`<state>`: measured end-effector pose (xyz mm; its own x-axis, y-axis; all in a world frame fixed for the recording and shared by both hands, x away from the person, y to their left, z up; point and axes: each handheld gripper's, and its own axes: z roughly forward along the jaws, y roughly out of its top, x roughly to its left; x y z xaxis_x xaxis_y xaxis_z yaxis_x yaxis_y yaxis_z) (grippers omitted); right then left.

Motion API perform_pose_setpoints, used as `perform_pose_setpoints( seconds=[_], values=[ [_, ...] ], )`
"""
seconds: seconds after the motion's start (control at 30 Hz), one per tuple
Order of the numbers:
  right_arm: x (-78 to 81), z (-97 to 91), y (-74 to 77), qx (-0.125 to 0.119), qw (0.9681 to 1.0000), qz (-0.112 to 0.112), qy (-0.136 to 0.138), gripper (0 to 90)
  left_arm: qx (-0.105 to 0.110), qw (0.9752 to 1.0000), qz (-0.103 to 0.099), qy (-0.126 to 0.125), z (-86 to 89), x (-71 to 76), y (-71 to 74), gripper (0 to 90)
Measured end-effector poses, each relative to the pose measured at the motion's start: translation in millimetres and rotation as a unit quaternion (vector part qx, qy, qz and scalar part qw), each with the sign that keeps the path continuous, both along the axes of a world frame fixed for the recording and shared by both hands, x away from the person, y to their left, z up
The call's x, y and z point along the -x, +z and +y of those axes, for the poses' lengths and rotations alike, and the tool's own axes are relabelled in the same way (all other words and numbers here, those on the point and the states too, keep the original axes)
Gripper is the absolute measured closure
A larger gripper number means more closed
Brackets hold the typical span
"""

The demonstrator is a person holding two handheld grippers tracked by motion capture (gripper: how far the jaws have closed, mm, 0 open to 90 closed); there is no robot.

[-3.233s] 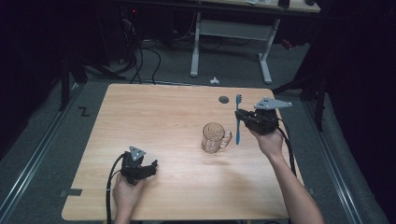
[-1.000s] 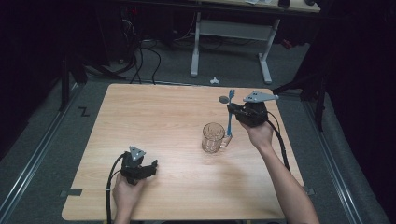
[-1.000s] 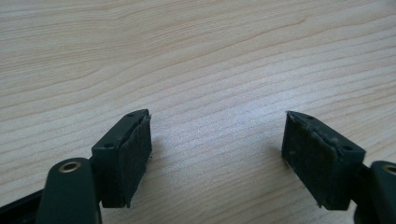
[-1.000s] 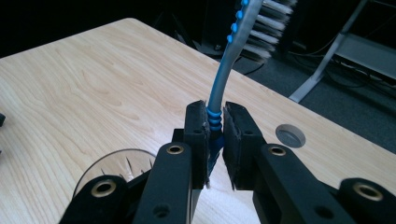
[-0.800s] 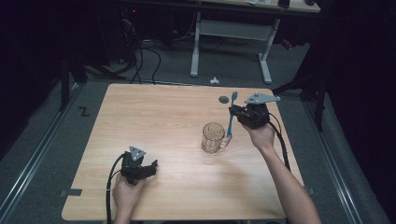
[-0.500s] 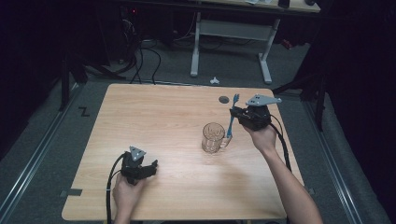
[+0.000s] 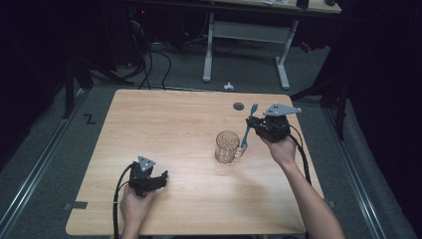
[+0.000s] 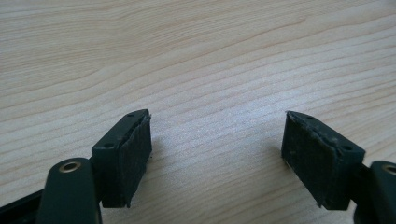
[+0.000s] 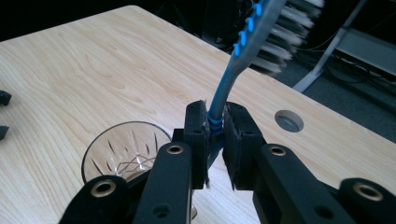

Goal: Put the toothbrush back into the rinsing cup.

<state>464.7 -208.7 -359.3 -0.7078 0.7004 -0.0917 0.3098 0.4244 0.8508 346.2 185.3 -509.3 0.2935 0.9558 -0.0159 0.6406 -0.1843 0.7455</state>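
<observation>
- The right gripper [image 7: 255, 125] holds a blue toothbrush [image 9: 243, 51] by the handle, its jaws pressed on both sides, bristle end up and tilted.
- The toothbrush hangs just beside the glass mug [image 7: 227, 147], with its lower end near the rim.
- To do this step well, I think the lower end must come over the mouth of the mug first, then go down slowly, so the glass does not tip.
- The mug looks empty in the right gripper view.
- The left gripper [image 8: 217, 156] rests on the worktop [image 7: 164, 129] with its jaws wide apart, holding nothing, well apart from the mug.
</observation>
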Motion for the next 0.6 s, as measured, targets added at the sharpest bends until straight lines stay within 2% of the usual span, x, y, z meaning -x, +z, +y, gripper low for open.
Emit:
perform_pose_setpoints(
  seconds=[0.23,0.43,0.6],
  values=[
    [2.0,-1.5,-2.1,-0.002,1.0000,0.001,0.000,80.3,0.000,1.0000,0.000,0.000,0.0,0.0,0.0,24.8],
    [4.9,1.0,-2.7,0.009,0.9999,-0.006,0.003,80.3,0.000,1.0000,0.000,0.000,0.0,0.0,0.0,24.9],
    [6.6,0.2,-4.7,0.008,0.9999,-0.007,0.002,80.3,0.000,1.0000,0.000,0.000,0.0,0.0,0.0,24.8]
  ],
)
